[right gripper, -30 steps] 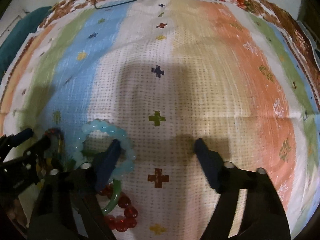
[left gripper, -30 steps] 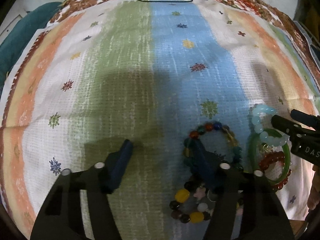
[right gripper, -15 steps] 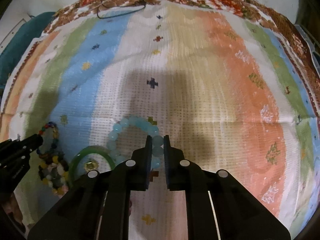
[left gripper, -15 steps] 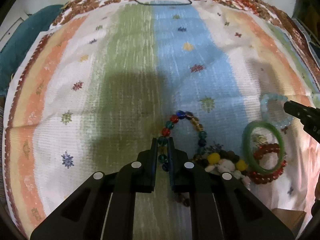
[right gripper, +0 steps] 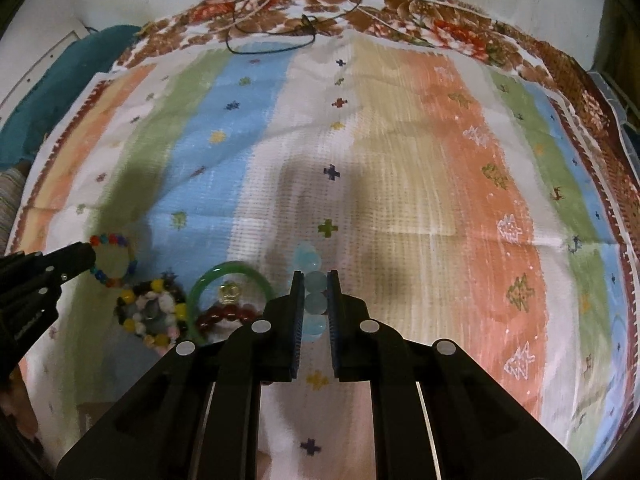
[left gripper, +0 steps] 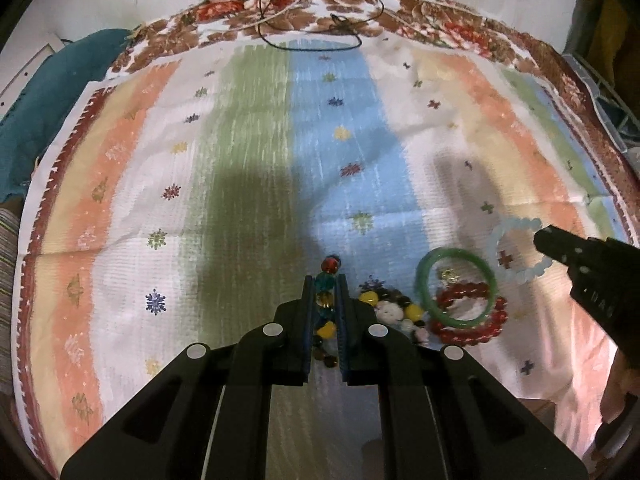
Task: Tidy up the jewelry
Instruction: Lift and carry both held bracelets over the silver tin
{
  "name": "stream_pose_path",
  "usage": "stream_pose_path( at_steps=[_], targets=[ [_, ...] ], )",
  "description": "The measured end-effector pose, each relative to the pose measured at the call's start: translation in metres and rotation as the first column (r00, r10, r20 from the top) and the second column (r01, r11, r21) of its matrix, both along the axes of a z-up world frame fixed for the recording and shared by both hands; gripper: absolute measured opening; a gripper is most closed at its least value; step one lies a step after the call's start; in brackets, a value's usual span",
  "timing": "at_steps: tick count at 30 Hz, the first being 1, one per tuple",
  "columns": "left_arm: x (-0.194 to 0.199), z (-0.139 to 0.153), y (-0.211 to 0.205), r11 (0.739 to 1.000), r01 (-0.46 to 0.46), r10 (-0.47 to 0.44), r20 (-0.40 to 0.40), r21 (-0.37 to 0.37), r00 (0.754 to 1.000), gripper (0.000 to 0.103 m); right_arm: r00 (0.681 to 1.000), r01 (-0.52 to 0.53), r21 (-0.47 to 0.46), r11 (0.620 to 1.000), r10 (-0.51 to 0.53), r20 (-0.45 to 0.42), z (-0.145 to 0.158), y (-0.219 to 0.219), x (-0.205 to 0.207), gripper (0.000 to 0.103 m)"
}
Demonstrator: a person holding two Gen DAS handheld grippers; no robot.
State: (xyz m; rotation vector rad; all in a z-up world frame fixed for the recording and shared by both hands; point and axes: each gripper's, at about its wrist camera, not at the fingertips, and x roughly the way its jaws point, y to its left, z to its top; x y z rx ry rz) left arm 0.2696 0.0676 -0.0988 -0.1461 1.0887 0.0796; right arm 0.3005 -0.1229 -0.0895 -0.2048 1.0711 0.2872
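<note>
My left gripper is shut on a multicoloured bead bracelet, which hangs edge-on between its fingers above the striped cloth. In the right wrist view that bracelet shows as a ring at the left gripper's tip. A pale blue bead bracelet is pinched in my right gripper, which is shut on it and raised off the cloth. On the cloth between the two lie a green bangle, a red bead bracelet and a yellow, white and dark bead bracelet.
A thin black cord lies at the cloth's far edge on a floral border. Teal fabric bunches off the left side. A small gold charm sits inside the bangle. A hand shows at the lower right.
Both grippers went from open to shut, the left on the multicoloured bracelet and the right on the pale blue one. Both have since risen, lifting the bracelets off the cloth.
</note>
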Motion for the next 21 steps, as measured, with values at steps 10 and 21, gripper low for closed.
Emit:
stream_pose_path(
  at_steps=[10,21],
  targets=[
    [-0.024,0.030,-0.014,0.999,0.013,-0.011,0.042,-0.047,0.999,0.009,0.999,-0.011,0.036,0.999,0.010,0.036,0.026,-0.005,-0.028,0.012],
    [-0.051,0.061,-0.035,0.999,0.046,-0.043,0.111,-0.025,0.993,0.009,0.997,-0.012,0.084,0.996,0.006,0.078,0.048,-0.018,-0.056,0.012]
  ],
)
